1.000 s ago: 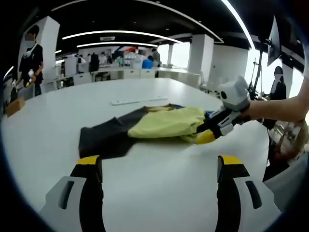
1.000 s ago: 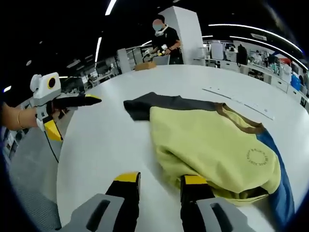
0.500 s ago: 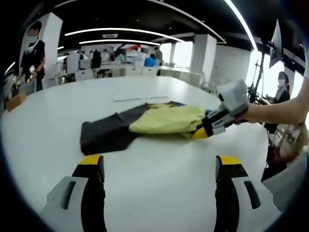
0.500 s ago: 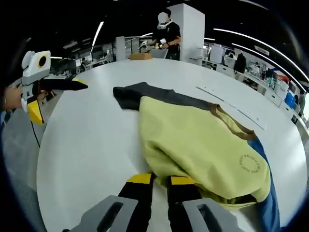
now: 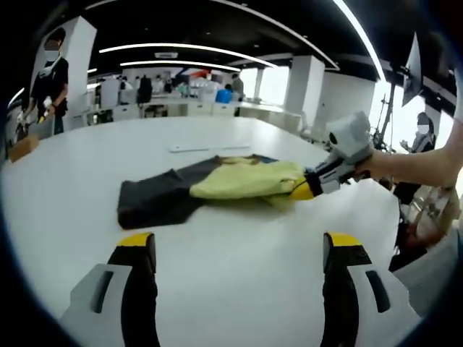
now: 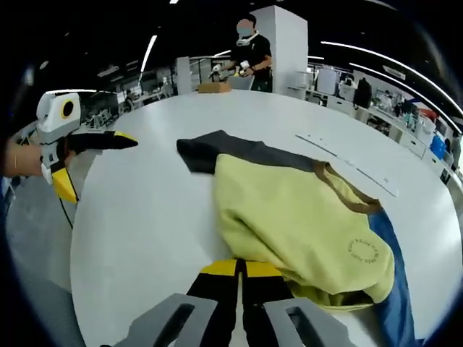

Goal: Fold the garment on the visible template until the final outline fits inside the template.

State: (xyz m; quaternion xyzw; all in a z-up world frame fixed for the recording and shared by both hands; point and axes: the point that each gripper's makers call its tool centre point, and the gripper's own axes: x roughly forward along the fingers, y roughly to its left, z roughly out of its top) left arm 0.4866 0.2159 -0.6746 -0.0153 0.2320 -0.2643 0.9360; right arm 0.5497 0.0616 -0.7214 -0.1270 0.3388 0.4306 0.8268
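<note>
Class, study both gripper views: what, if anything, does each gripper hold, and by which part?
The right gripper has its jaws shut on the near edge of the yellow garment. The left gripper is open and holds nothing.

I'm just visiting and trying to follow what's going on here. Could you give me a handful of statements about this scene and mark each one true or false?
1. The garment is mostly yellow, with a dark grey part and a blue part. True.
2. The right gripper has its jaws spread wide apart. False: its yellow tips are closed together at the garment's near edge.
3. The left gripper is gripping the dark grey sleeve. False: its jaws stand wide open over bare table, short of the garment.
4. The garment lies on a white table. True.
5. The garment hangs from a rack. False: it lies on the table.
</note>
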